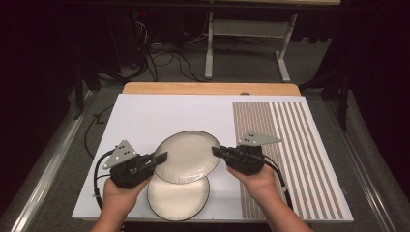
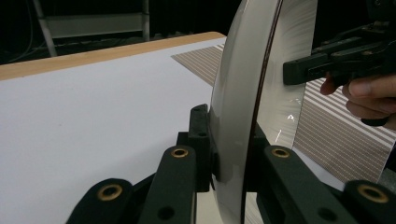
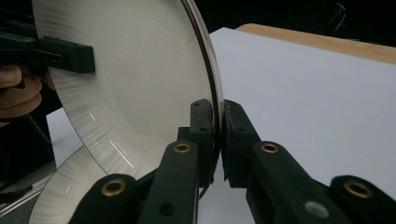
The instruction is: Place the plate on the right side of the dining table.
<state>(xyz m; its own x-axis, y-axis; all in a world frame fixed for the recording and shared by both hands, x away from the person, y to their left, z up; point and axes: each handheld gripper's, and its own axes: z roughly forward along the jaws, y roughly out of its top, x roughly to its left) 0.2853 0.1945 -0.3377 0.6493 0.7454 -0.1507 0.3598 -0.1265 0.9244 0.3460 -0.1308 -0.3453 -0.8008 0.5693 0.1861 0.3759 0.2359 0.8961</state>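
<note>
1. We see the left tongs (image 1: 161, 157) clamped on the upper plate's (image 1: 187, 157) left rim.
2. The right tongs (image 1: 217, 152) clamp its right rim.
3. It hangs at frame centre above a second plate (image 1: 178, 200) on the desk (image 1: 145, 116).

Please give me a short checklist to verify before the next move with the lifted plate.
1. Left gripper shut on the upper plate rim: ok.
2. Right gripper shut on the opposite rim: ok.
3. Upper plate off the lower plate: ok.
4. Upper plate level: not ok, slightly tilted.
5. Free white table surface ahead for placing: ok.
</note>
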